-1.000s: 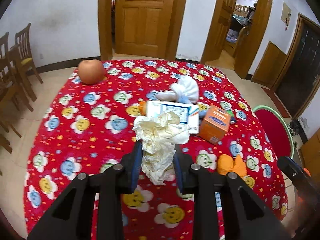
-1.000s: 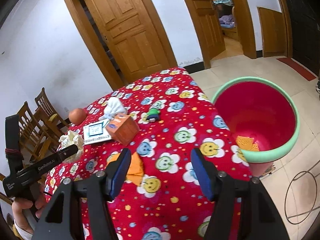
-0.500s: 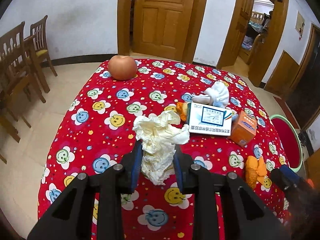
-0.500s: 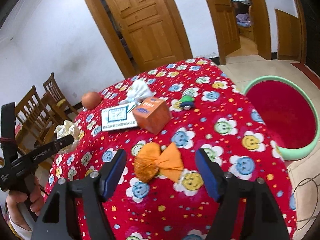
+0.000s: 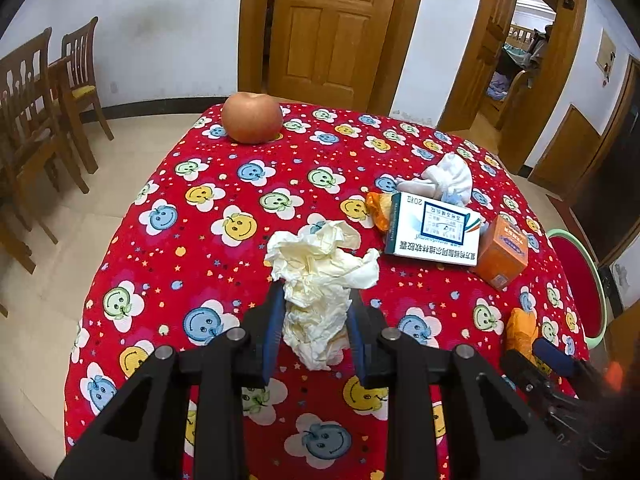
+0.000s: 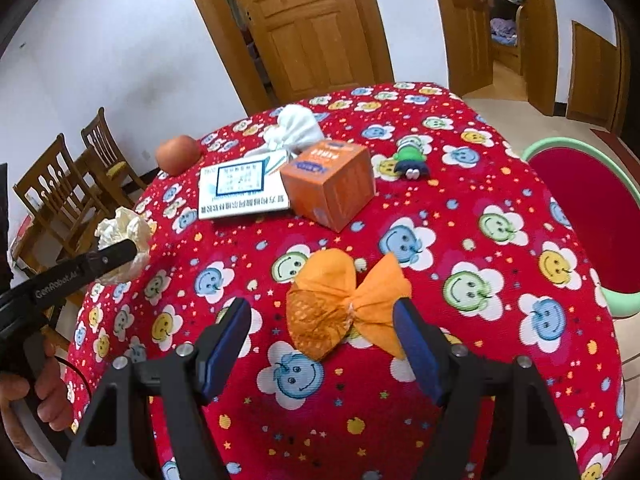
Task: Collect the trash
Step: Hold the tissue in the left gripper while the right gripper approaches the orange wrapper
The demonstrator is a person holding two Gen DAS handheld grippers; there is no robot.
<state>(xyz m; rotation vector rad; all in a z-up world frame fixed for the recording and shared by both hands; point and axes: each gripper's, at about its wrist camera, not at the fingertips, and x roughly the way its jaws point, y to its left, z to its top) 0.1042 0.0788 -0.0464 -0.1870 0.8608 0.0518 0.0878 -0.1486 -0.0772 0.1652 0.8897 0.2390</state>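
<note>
While the left tool (image 5: 316, 320) pinches the crumpled tissue (image 5: 320, 280) above the tabletop (image 5: 168, 264), the right tool (image 6: 320, 344) hangs spread around the orange wrapper (image 6: 344, 304) lying on the cloth. That wrapper looks feather-light, soft and crushable; its twisted waist seems the surest place to pinch before the bin (image 6: 624, 300).

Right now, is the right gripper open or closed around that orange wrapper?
Open. The right gripper has its blue pads spread wide on either side of the orange wrapper, which lies on the tablecloth, ungripped.
</note>
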